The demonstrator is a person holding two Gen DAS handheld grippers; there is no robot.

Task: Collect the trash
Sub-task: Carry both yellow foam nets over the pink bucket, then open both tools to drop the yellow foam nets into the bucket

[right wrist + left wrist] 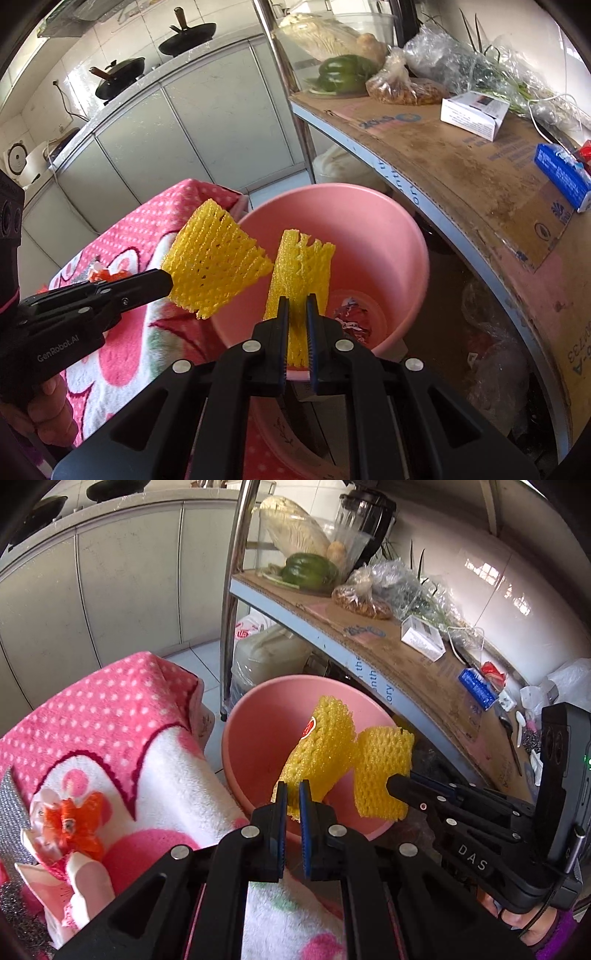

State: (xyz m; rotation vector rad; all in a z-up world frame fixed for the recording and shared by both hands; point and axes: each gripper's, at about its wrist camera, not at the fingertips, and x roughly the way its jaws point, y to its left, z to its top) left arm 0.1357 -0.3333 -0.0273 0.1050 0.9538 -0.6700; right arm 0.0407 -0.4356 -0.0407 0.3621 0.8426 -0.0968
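Left gripper (292, 794) is clamped narrow on a yellow foam net (317, 746) with a red sticker on it — the net sticks up past the blue pads, over the pink bucket (255, 738). Right gripper (297, 310) is pinched the same way on a second yellow foam net (301, 266), which stands upright between its pads, also above the bucket opening. In each wrist view the other gripper comes in from the side with its own net; the two nets hang close together, whether touching I cannot tell. A hand (48, 406) shows under the left gripper's handle in the right view.

Just beside the bucket, on its left, a pink-and-white blanket (122, 731) with white dots covers some raised surface; an orange bow (75, 821) lies on it. Inside the bucket, down at the bottom, a bit of red-and-white wrapper (352, 319) already lies.

Right of the bucket — a metal rack with a cardboard-lined shelf (461, 162). On it: a white box (474, 110), a blue packet (561, 173), plastic bags of food, a green pepper (343, 72), a cabbage (291, 524), a blender jug (360, 520).

Furthest back, grey cabinet doors (155, 125) under a counter, with two black pans (118, 75) on top.
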